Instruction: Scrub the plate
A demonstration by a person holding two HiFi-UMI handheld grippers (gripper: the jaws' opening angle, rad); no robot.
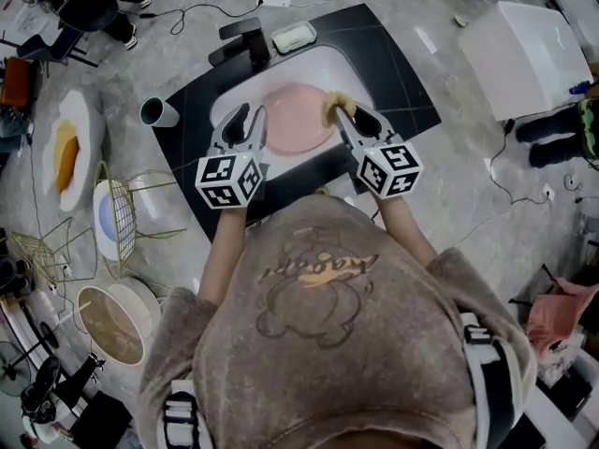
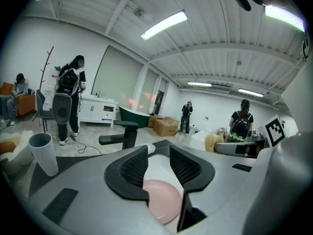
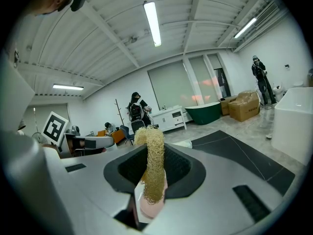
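One pink round plate point(image 1: 298, 120) lies just ahead, unheld. Left hand-held gripper point(image 2: 159, 160) open, empty; right hand-held gripper point(image 1: 344, 115) clamps yellow fibrous loofah point(image 3: 152, 151) at plate rim. Scrubbing seemingly unfinished.

Ceiling: white and beamed, with long strip lights point(image 2: 164, 24) switched on.
Walls: white, with one large pale glass panel point(image 2: 120, 75).
Floor: grey marbled stone point(image 1: 468, 162).
Furniture: a low white cabinet point(image 2: 98, 110), a dark green bathtub point(image 2: 134, 116), cardboard boxes point(image 2: 165, 126) and a branching coat stand point(image 2: 49, 62).
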